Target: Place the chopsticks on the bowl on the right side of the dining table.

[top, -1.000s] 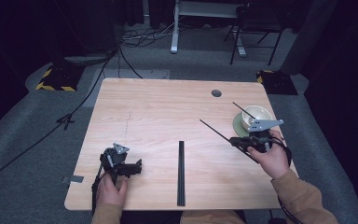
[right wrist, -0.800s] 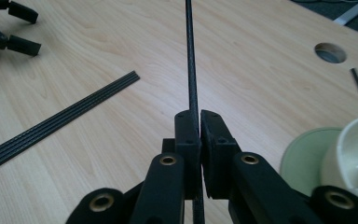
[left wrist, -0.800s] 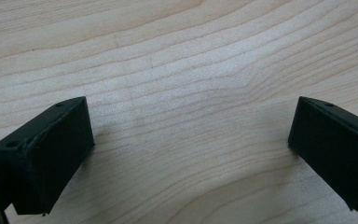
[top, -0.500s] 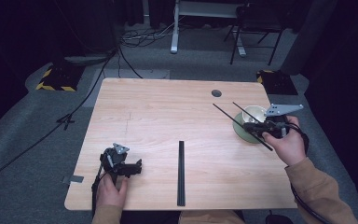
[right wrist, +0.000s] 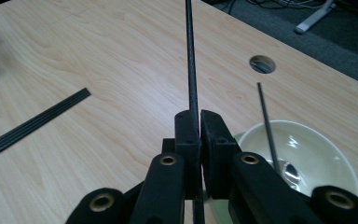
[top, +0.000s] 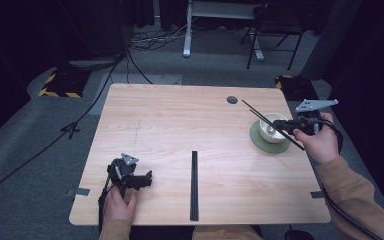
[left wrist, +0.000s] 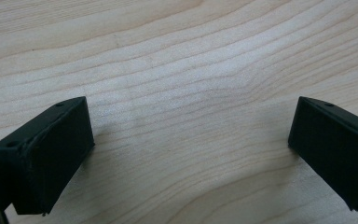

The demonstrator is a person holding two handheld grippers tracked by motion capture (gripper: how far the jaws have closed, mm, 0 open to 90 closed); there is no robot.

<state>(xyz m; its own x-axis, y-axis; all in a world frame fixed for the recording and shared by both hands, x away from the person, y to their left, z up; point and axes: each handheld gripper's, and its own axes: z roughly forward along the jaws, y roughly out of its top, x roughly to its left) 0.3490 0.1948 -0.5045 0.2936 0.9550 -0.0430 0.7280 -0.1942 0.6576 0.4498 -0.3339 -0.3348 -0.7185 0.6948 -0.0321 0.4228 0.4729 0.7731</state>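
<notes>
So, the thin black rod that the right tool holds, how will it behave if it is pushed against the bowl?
The rod looks straight and unsagging along its length, so probably stiff. It is very thin, so likely light, and it might twist or slide in the right tool, whose jaws are shut on it. A second rod leans in the bowl; round rods may roll.

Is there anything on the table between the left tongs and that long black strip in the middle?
Nothing visible. Bare table wood lies between the open left tongs and the black strip; the bowl sits far off near the right edge.
</notes>
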